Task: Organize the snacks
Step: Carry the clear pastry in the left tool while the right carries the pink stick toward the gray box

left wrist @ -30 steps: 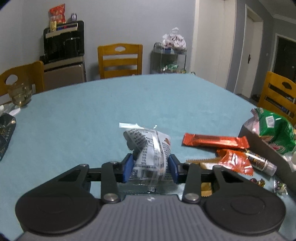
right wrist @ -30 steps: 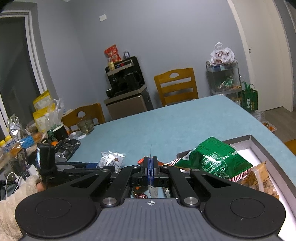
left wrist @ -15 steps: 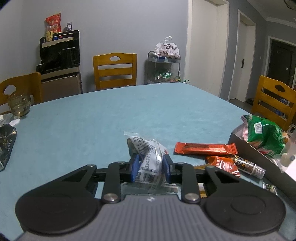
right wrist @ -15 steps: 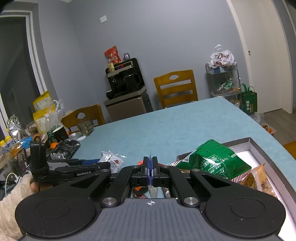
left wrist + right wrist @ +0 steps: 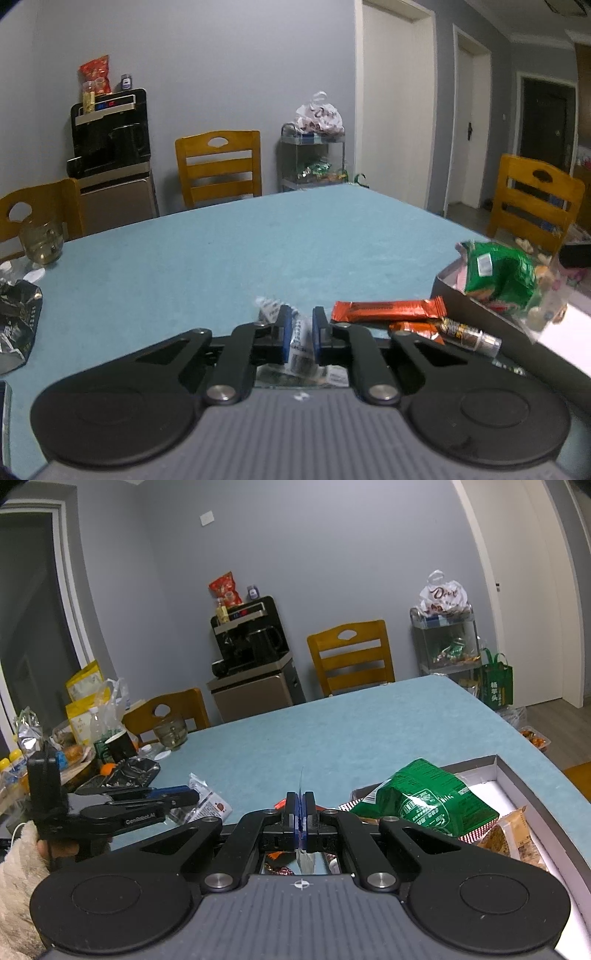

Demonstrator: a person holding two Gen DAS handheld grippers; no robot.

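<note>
Now left gripper (image 5: 300,334) pinching clear snack packet (image 5: 301,341); slick film may slip before box (image 5: 480,314); right gripper (image 5: 300,821) pinching thin clear wrapper (image 5: 301,786)

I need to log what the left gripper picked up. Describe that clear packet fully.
The packet is a small crinkled wrapper of clear plastic with white panels of dark print and a red mark, seen in the right wrist view. The left gripper, whose jaws have just been closing, pinches it at the middle between blue pads. It looks lifted off the table; its contents cannot be made out.
</note>
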